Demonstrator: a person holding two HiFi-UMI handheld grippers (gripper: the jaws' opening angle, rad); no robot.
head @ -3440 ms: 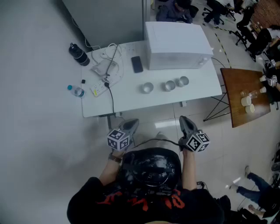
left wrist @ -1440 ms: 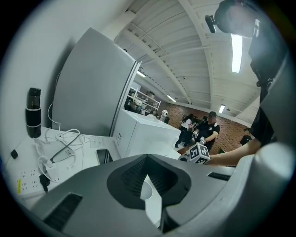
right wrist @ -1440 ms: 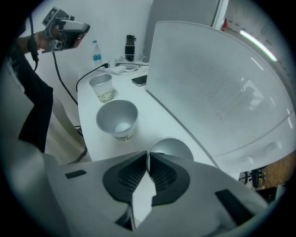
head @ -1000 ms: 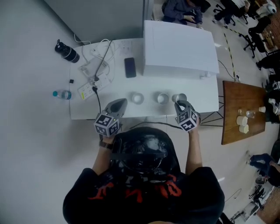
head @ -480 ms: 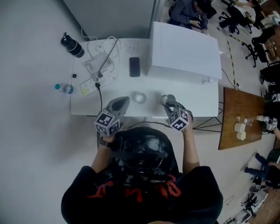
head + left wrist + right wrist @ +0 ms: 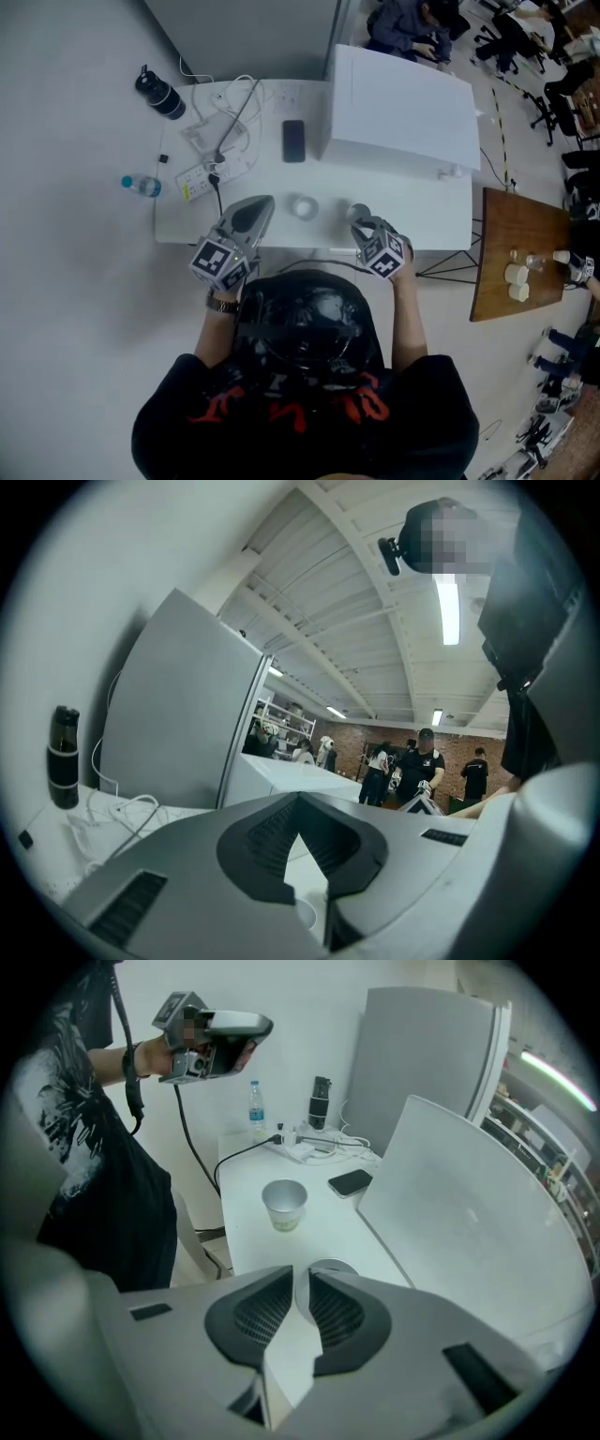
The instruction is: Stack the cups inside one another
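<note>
Two cup places show on the white table point(image 6: 412, 202). A lone paper cup point(image 6: 302, 207) point(image 6: 284, 1206) stands upright at the left. To its right stands the cup stack point(image 6: 359, 212) point(image 6: 330, 1266), one cup inside another. My right gripper point(image 6: 361, 223) point(image 6: 298, 1274) points steeply down at the stack's near rim. Its jaws are opening, with the rim wall in the narrow gap and the pads off it. My left gripper point(image 6: 262, 202) point(image 6: 298, 799) point(image 6: 267, 1026) hangs raised above the table's front edge, left of the lone cup, tips together and empty.
A large white box point(image 6: 403, 103) fills the table's back right. A black phone point(image 6: 293, 141), a power strip with cables point(image 6: 211, 169) and a black bottle point(image 6: 155, 94) lie at the back left. A water bottle point(image 6: 141, 186) lies at the left edge. A wooden table point(image 6: 525, 253) stands to the right.
My right gripper took the rightmost cup leftward onto the middle cup, so three separate cups became two places. Its jaws have parted slightly. My left gripper has risen.
</note>
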